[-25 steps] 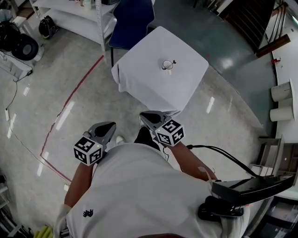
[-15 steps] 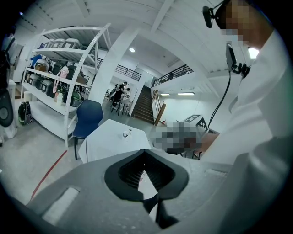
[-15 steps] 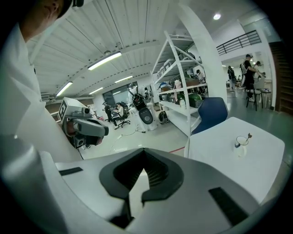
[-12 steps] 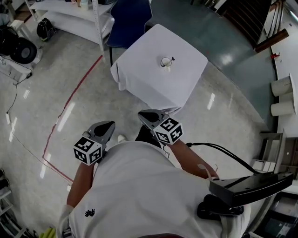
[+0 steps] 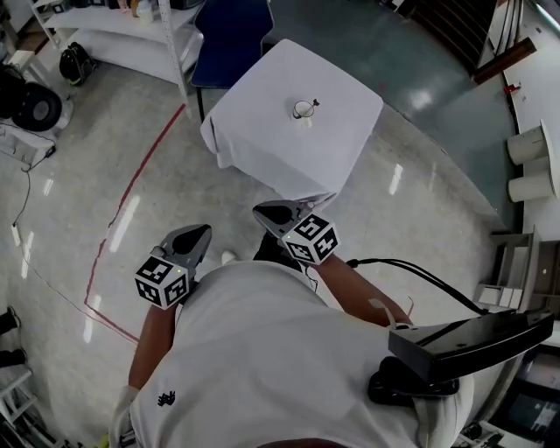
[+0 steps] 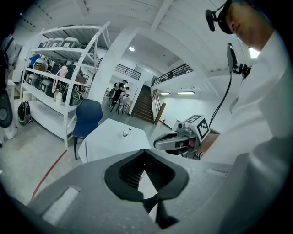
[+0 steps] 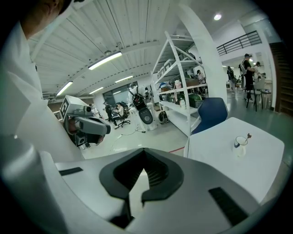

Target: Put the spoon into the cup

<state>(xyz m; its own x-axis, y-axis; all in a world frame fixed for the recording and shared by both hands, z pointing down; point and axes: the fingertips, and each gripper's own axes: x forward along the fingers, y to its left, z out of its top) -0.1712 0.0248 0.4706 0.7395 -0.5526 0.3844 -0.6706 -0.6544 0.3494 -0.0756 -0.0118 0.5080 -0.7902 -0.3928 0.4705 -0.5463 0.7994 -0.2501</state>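
A small white cup (image 5: 303, 109) stands on a table draped in white cloth (image 5: 262, 144), far ahead of me. A spoon (image 5: 315, 102) stands in it, handle leaning over the rim to the right. The right gripper view shows the cup (image 7: 239, 142) and the spoon (image 7: 247, 136) too. In the left gripper view the cup (image 6: 124, 134) is tiny. My left gripper (image 5: 203, 231) and right gripper (image 5: 260, 210) are held close to my body, well short of the table. Both are shut and hold nothing.
A blue chair (image 5: 232, 35) stands behind the table, beside white shelving (image 5: 114, 22). A red line (image 5: 131, 188) runs across the shiny floor at the left. Two white rolls (image 5: 529, 144) stand at the right edge. A black cable (image 5: 420, 276) trails from my right arm.
In the head view the table with the cup has drifted slightly up and left. Both grippers keep their places by my body and stay shut.
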